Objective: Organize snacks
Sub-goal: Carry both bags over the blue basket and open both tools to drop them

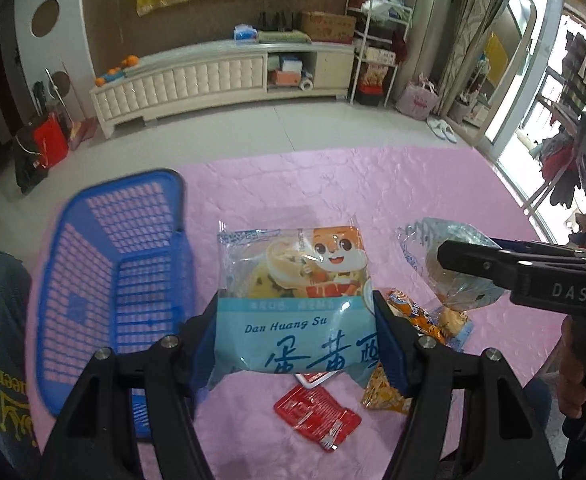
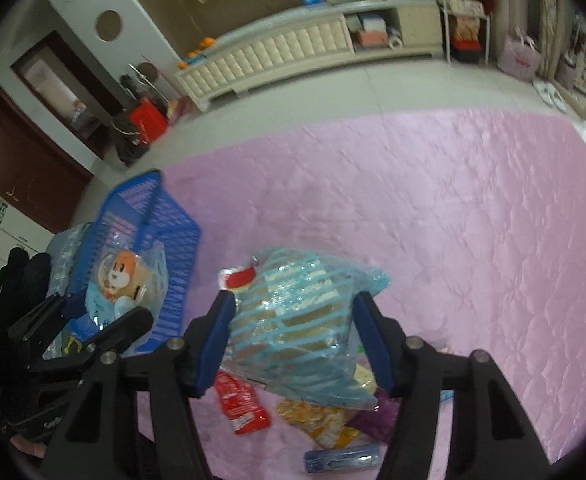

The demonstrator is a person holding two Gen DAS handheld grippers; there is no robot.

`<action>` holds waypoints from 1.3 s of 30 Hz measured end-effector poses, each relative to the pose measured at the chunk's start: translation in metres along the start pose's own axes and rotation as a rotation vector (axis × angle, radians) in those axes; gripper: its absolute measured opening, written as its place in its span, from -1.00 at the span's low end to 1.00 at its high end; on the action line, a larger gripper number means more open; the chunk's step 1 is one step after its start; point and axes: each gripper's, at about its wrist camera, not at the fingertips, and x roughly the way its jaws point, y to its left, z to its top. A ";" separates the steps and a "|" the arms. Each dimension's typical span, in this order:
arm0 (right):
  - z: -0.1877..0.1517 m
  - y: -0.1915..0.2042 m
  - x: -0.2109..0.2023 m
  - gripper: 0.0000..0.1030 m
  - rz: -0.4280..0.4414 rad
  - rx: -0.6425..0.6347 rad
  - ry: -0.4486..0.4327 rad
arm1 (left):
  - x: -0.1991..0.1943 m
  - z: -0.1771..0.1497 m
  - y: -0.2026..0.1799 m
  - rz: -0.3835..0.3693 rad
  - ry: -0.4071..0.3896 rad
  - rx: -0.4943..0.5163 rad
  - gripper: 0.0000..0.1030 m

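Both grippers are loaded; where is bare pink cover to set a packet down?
Free: the wide pink cover beyond and right of the striped packet, up to the floor. Crowded: the loose pile under both grippers, around the red sachet, beside the blue basket.

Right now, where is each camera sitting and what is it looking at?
Left wrist: rides the left tool, faces the blue basket and room; its fingers clamp the Dan Huang Su pack; the right tool enters from the right.
Right wrist: rides the right tool, gripping a striped clear bag; the left tool shows at left.
Both share the basket, pink cloth, red packet.
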 end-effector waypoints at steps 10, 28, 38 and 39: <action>0.004 0.070 -0.033 0.27 0.053 -0.120 -0.070 | -0.061 -0.010 0.047 0.039 -0.071 -0.034 0.27; 0.029 0.165 0.027 0.27 0.115 -0.239 -0.035 | -0.068 -0.013 0.155 0.120 -0.045 -0.137 0.27; 0.053 0.185 0.086 0.27 0.137 -0.247 0.044 | -0.026 0.003 0.187 0.121 0.023 -0.153 0.27; 0.054 0.186 0.089 0.27 0.139 -0.250 0.049 | -0.022 0.006 0.190 0.118 0.027 -0.159 0.27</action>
